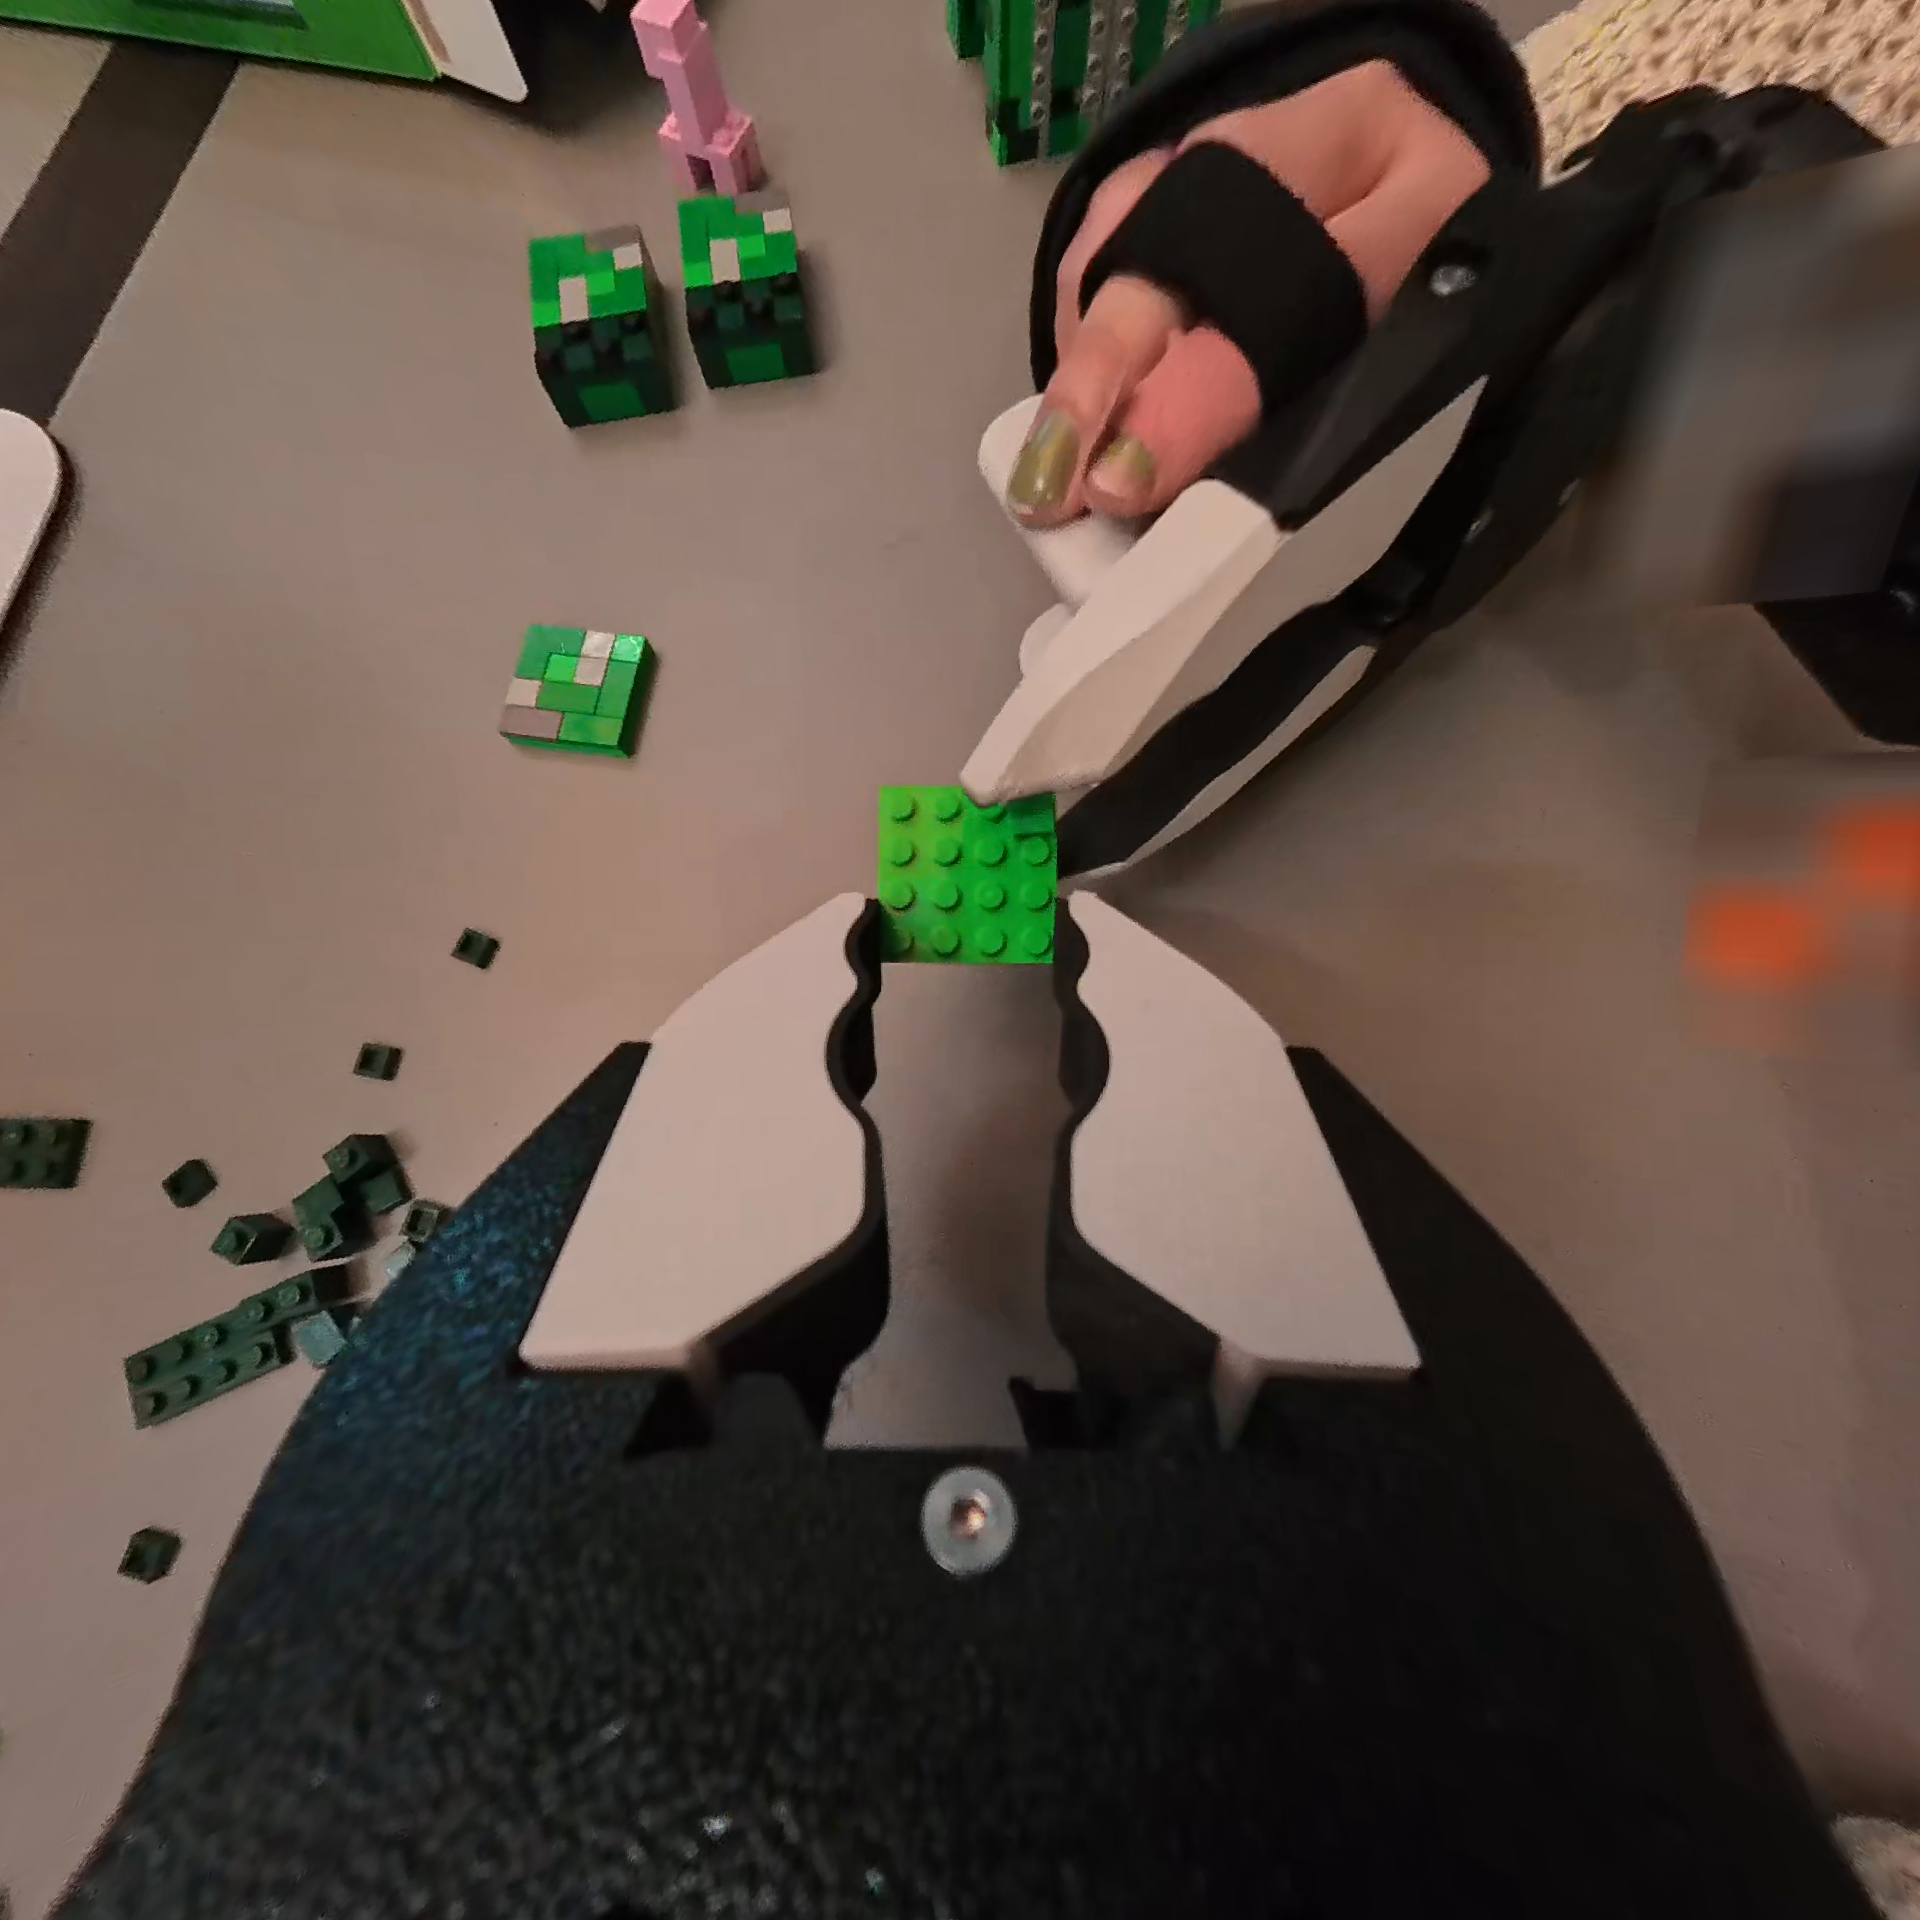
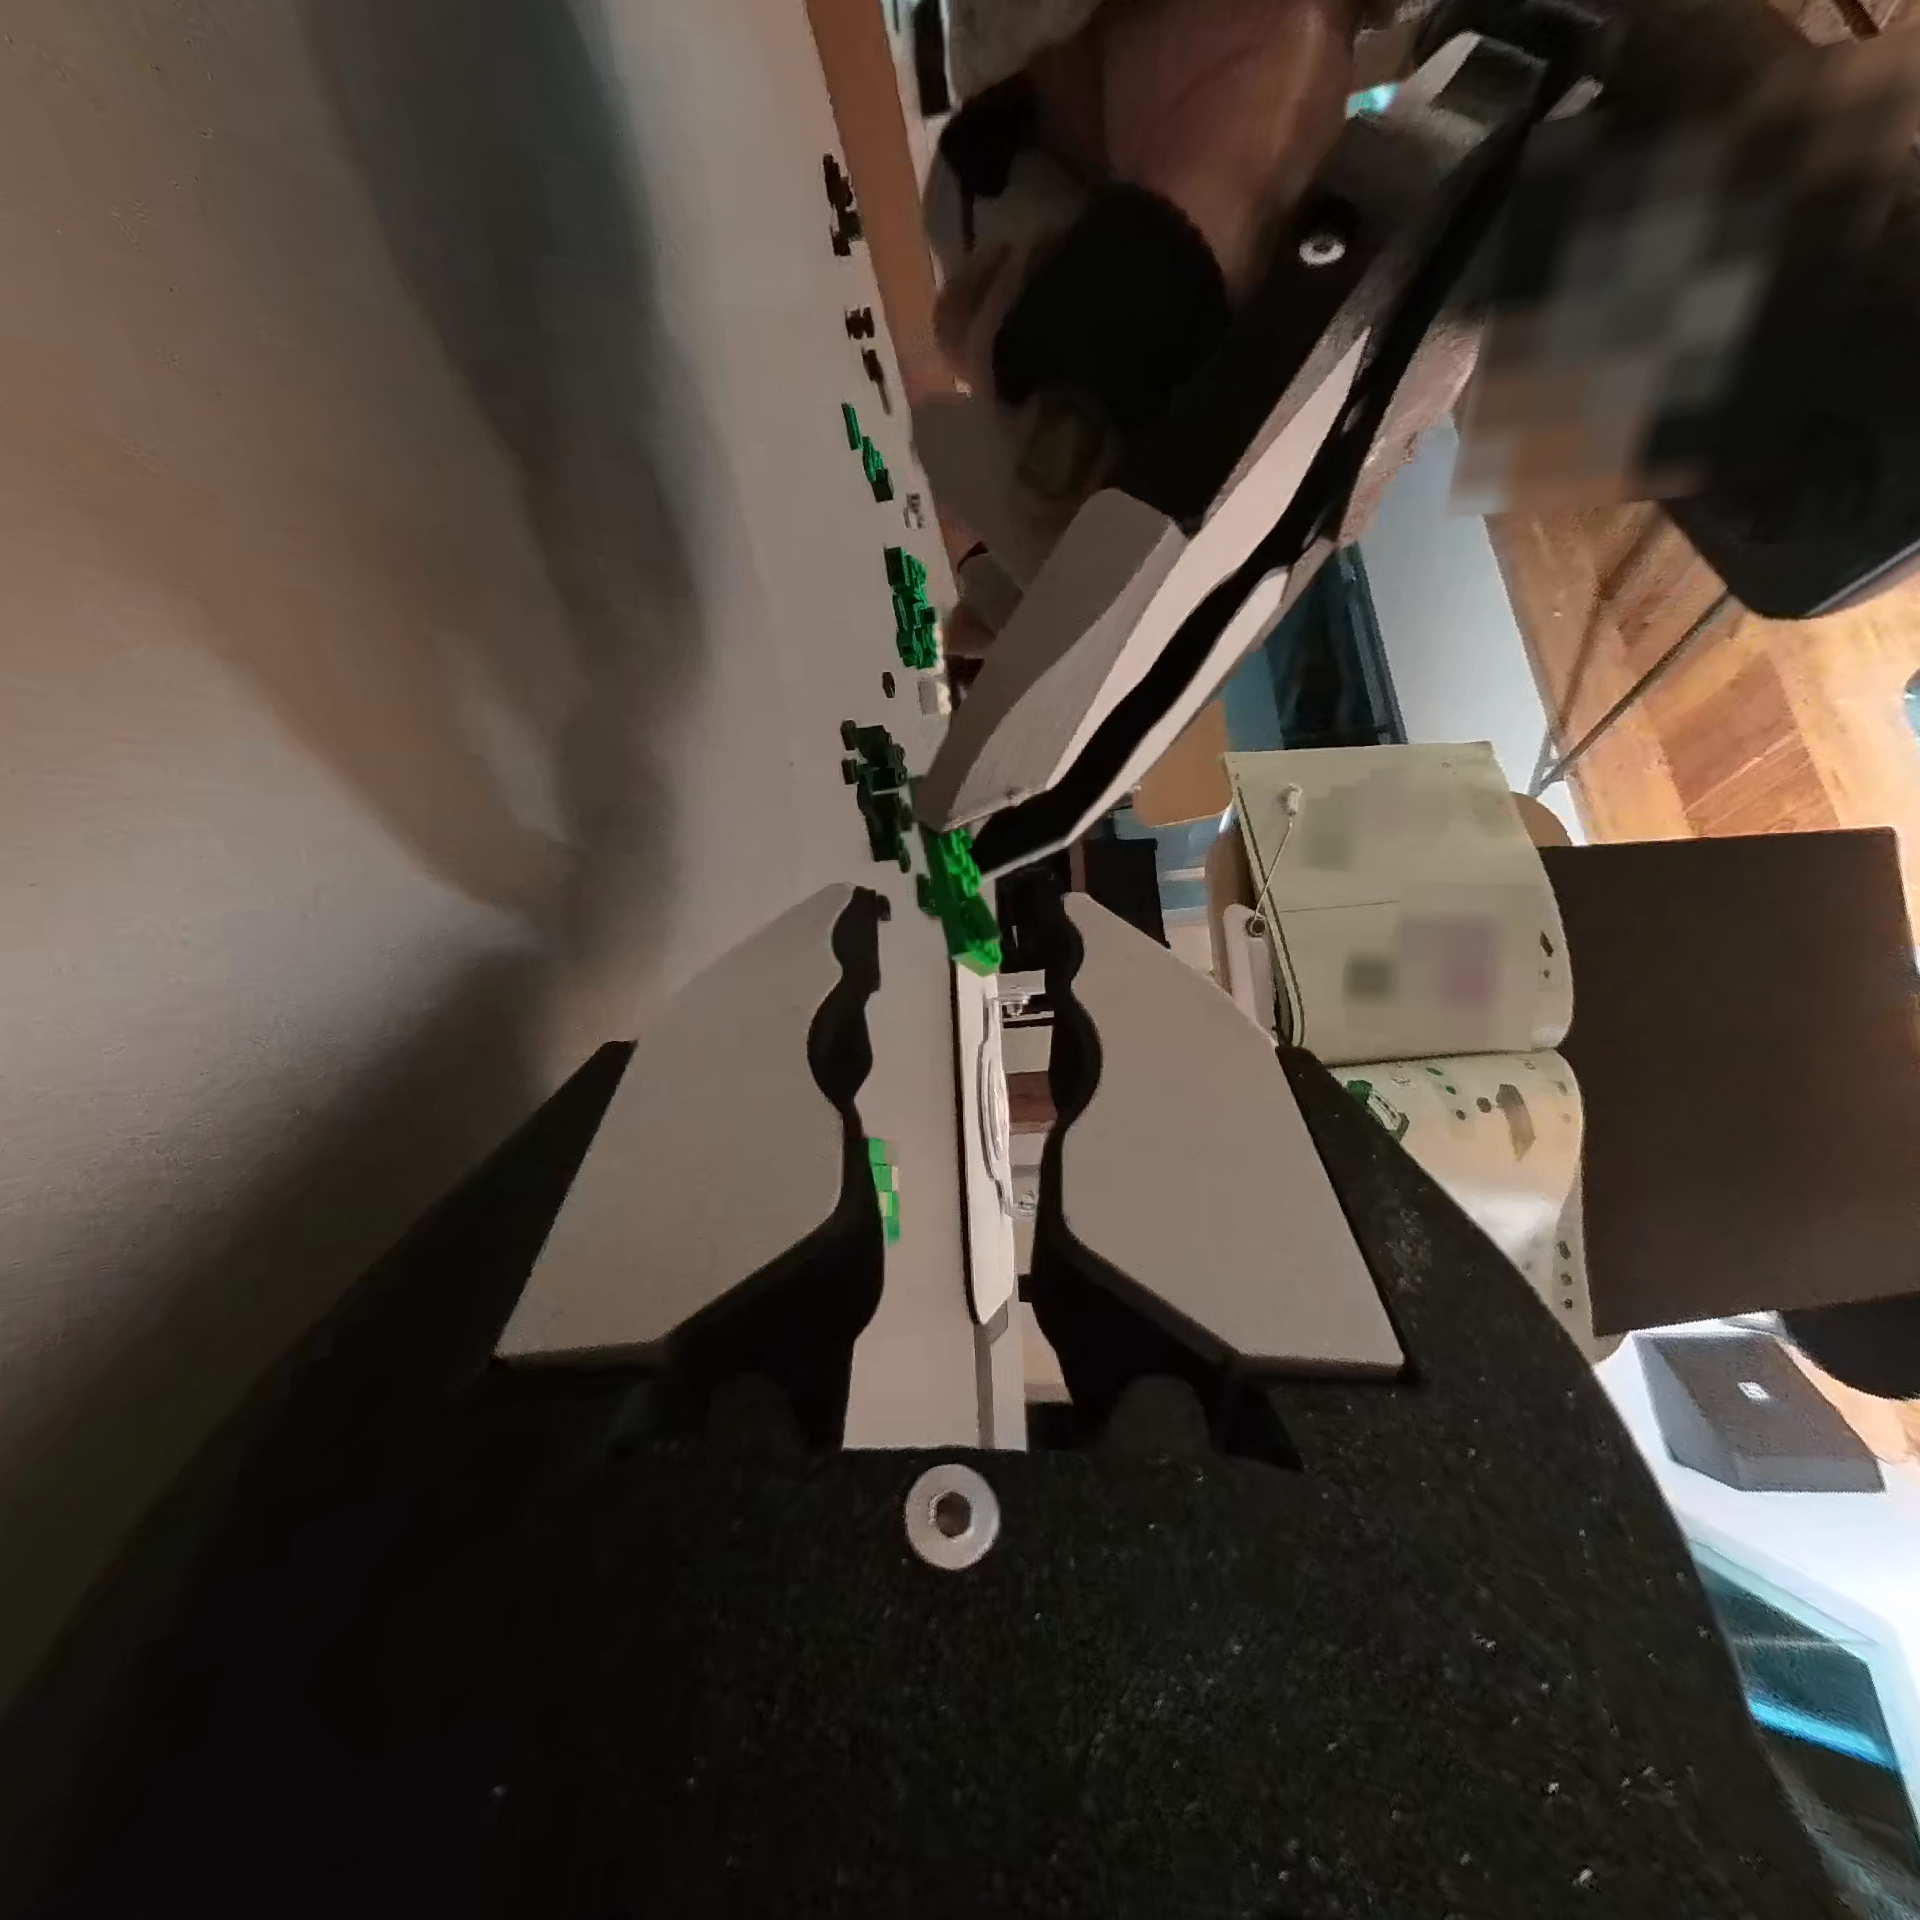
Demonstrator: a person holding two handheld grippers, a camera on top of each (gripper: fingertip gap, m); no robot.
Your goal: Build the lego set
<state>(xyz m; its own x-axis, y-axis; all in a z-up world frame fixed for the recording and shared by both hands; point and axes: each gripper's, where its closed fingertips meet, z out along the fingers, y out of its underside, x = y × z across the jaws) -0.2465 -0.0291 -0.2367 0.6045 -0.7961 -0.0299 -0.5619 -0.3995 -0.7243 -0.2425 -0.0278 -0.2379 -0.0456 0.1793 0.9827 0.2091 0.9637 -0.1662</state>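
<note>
A bright green square studded plate [image 1: 966, 878] sits low over the grey table [image 1: 416, 883]. My left gripper [image 1: 968, 920] is shut on the plate's near edge, with a pad against each side. My right gripper [image 1: 1039, 831] comes in from the upper right, its fingertips [image 1: 992, 784] over the plate's far right corner. In the right wrist view the plate [image 2: 956, 904] shows edge-on between the right gripper's [image 2: 966, 904] spread fingers and touches neither. The left gripper [image 2: 966, 836] reaches it from above there.
Two green cube builds [image 1: 603, 322] [image 1: 748, 296] and a flat tiled green square [image 1: 577, 691] stand farther back. A pink figure [image 1: 696, 104] and a green tower [image 1: 1049, 73] stand behind them. Loose dark green pieces [image 1: 281, 1278] lie at the left. A hand [image 1: 1174, 343] holds the right gripper. The flat tiled green square [image 1: 577, 691] is about equally far from each gripper, around 12 cm.
</note>
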